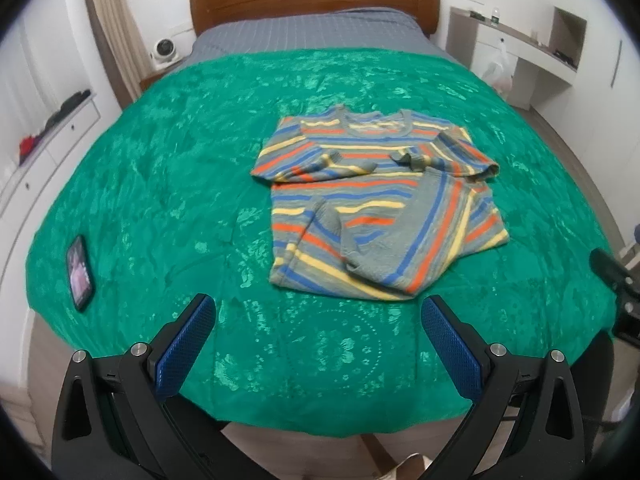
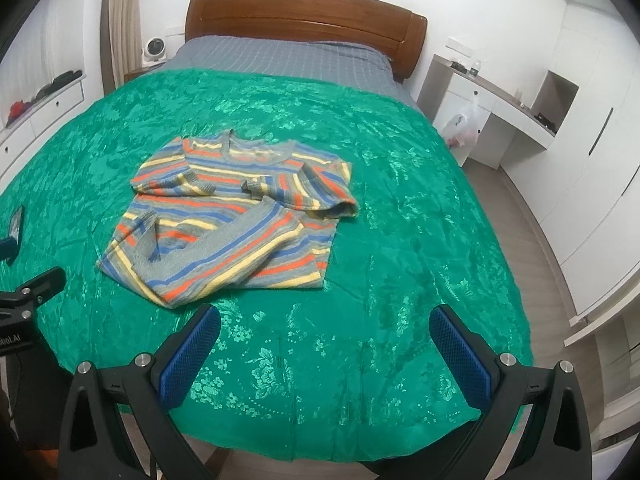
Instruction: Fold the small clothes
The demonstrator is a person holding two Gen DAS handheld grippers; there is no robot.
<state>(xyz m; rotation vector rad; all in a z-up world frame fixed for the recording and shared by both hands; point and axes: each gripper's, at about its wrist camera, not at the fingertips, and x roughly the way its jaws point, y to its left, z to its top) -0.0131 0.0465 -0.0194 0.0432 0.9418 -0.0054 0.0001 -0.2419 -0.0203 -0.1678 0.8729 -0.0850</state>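
Sweater [image 1: 376,204] lies beyond both empty, spread claws [image 1: 318,312].

This is a bedroom in a home. A big bed [image 2: 280,56] with a brown wooden headboard [image 2: 304,10] fills the room. A shiny green blanket [image 2: 400,200] covers it. White drawers [image 1: 60,132] and a white desk [image 2: 500,100] stand along the walls.

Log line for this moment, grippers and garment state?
left gripper: open, empty | right gripper: open, empty | striped sweater: sleeves folded in, on green bedspread
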